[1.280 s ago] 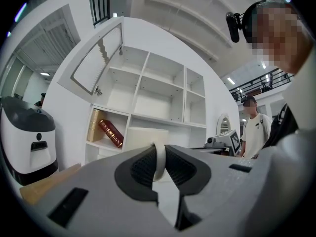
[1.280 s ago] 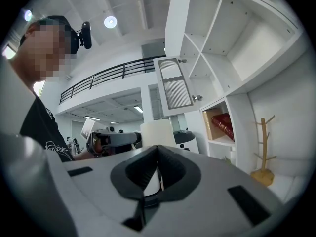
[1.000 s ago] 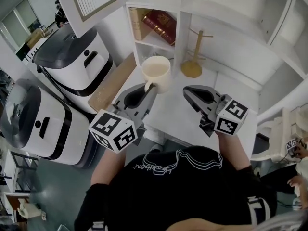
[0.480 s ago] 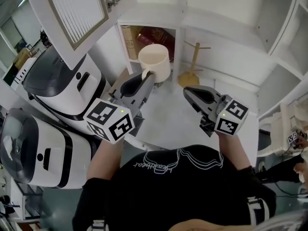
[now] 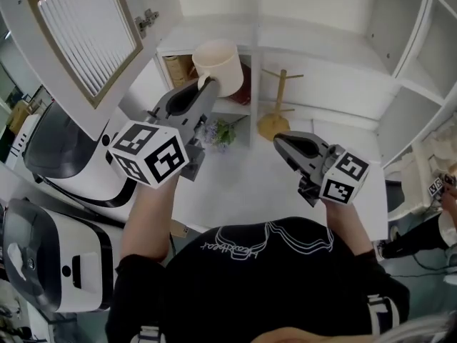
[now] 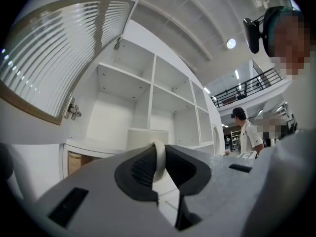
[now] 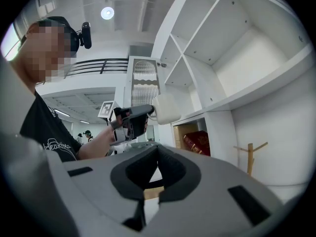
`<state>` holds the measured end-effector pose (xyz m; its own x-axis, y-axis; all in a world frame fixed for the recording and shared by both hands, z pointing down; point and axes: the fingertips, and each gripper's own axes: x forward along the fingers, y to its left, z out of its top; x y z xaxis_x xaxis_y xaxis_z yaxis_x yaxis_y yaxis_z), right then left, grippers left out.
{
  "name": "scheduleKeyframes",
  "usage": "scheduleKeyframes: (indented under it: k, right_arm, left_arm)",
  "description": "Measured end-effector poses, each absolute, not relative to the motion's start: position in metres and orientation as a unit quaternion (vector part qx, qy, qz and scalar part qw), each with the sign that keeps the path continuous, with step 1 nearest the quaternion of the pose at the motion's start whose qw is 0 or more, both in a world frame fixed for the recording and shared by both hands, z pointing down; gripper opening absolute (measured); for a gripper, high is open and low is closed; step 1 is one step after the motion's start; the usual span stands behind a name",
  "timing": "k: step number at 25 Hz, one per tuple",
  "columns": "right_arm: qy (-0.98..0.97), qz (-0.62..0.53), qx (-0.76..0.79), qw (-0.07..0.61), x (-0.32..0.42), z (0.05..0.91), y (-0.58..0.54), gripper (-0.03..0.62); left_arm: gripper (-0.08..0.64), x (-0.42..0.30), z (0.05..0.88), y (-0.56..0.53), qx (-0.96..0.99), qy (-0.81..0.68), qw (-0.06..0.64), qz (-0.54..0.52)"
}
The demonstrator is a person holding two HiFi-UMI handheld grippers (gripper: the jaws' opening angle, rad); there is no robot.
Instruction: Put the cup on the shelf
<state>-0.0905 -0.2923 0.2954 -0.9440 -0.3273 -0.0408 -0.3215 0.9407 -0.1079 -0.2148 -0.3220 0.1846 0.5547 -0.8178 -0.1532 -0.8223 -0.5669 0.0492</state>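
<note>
The cream cup hangs in the air in front of the white shelf unit, level with the board above the book compartment. My left gripper is shut on the cup's handle. In the left gripper view the handle sits pinched between the dark pads, with the cup body beyond and open shelf compartments behind it. My right gripper hovers low over the white counter, shut and empty; its tips meet in the right gripper view, which also shows the cup.
A louvered cabinet door stands open at the left. Books and a red book fill the lower compartment. A wooden mug tree and a small flower sprig stand on the counter. White wheeled machines are below left.
My left gripper has lifted the cup from counter height up to the shelf front. The right gripper has stayed in place.
</note>
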Motion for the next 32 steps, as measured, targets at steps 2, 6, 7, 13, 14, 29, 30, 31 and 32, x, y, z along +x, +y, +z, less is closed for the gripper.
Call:
scheduleKeyframes:
  k: [2, 6, 7, 13, 14, 29, 30, 31, 32]
  right_arm:
    - [0.983, -0.051, -0.172, 0.026, -0.09, 0.299, -0.296, 0.006]
    - [0.981, -0.056, -0.185, 0.021, -0.088, 0.305, -0.303, 0.006]
    - [0.98, -0.058, -0.189, 0.021, -0.086, 0.306, -0.305, 0.006]
    - [0.975, -0.063, -0.214, 0.02, -0.08, 0.314, -0.319, 0.006]
    - [0.974, -0.064, -0.218, 0.02, -0.079, 0.316, -0.322, 0.006]
    - [0.962, -0.091, -0.257, 0.026, -0.07, 0.337, -0.35, 0.006]
    - [0.961, -0.092, -0.258, 0.026, -0.069, 0.338, -0.35, 0.006]
    - [0.961, -0.094, -0.259, 0.026, -0.069, 0.338, -0.351, 0.006]
    - [0.961, -0.095, -0.26, 0.025, -0.069, 0.339, -0.351, 0.006]
  left_arm:
    - [0.044, -0.22, 0.173, -0.335, -0.884, 0.458, 0.011, 0.093]
    - [0.044, -0.228, 0.148, -0.361, -0.882, 0.458, 0.028, 0.109]
    - [0.044, -0.229, 0.143, -0.367, -0.882, 0.458, 0.031, 0.112]
    - [0.044, -0.233, 0.126, -0.407, -0.882, 0.455, 0.038, 0.116]
    - [0.044, -0.233, 0.125, -0.414, -0.883, 0.454, 0.037, 0.114]
    - [0.044, -0.225, 0.143, -0.486, -0.886, 0.459, 0.008, 0.065]
    - [0.044, -0.225, 0.143, -0.489, -0.886, 0.46, 0.006, 0.063]
    - [0.044, -0.225, 0.144, -0.491, -0.886, 0.461, 0.005, 0.059]
    - [0.044, -0.225, 0.144, -0.493, -0.886, 0.461, 0.004, 0.055]
